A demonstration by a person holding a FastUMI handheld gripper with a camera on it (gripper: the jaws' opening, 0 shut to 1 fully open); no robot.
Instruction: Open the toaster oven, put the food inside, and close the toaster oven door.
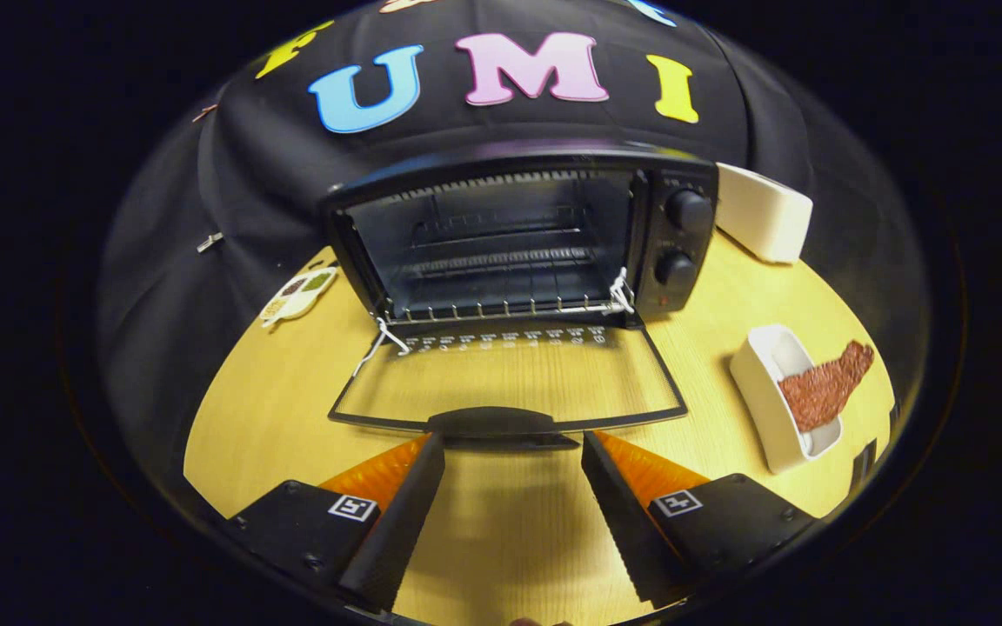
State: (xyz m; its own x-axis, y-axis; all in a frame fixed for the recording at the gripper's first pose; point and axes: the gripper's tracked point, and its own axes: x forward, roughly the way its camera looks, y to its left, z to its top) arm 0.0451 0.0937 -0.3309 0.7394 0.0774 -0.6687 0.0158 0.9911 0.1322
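Glossy glass oven door (510, 382), wood-grain table (292, 409)

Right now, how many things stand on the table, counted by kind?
Toaster oven, door open flat: 1
White dishes: 2, one holding the meat, one with small portions
Piece of meat: 1
White box: 1
Total: 5
The claw is open, its fingers either side of the door handle, not touching it.
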